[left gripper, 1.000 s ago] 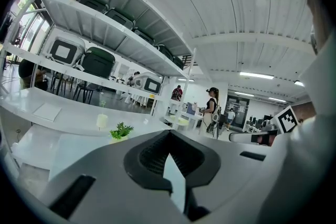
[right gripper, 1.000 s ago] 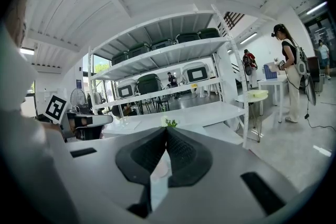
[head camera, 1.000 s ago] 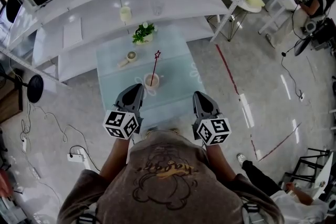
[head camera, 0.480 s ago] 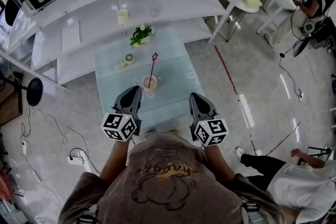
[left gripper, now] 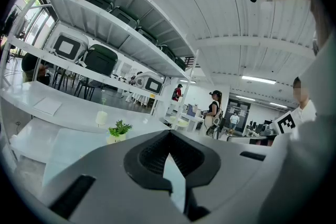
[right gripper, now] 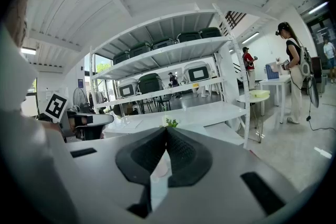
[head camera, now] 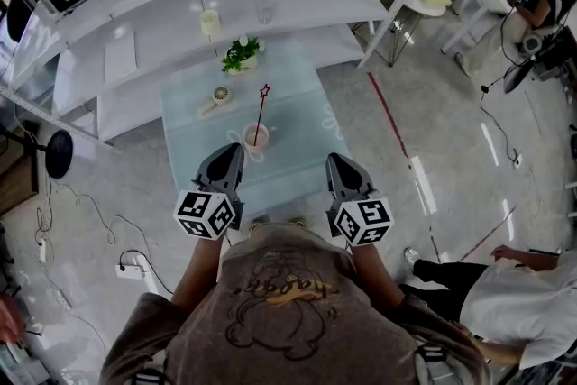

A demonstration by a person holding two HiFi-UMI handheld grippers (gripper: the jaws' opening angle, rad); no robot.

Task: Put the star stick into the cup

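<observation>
In the head view a small pale cup (head camera: 257,137) stands on the glass table (head camera: 297,126). The star stick (head camera: 261,111) stands in the cup and leans away from me, its red star at the top. Both grippers hang at the table's near edge, apart from the cup. My left gripper (head camera: 225,160) is to the cup's near left and my right gripper (head camera: 340,167) to its near right. In the left gripper view the left gripper (left gripper: 169,136) has its jaws closed tip to tip, holding nothing. So does the right gripper (right gripper: 166,131) in its own view.
A potted plant (head camera: 242,55) and a small hand fan (head camera: 219,96) sit at the table's far end. White shelving (head camera: 297,0) behind the table carries a pale cup (head camera: 210,22) and a glass (head camera: 264,13). A person (head camera: 518,293) sits on the floor at lower right. Cables lie on the floor at left.
The stick stays in the cup. Both grippers keep their place by the table's near edge. The person at lower right has come further into view.
</observation>
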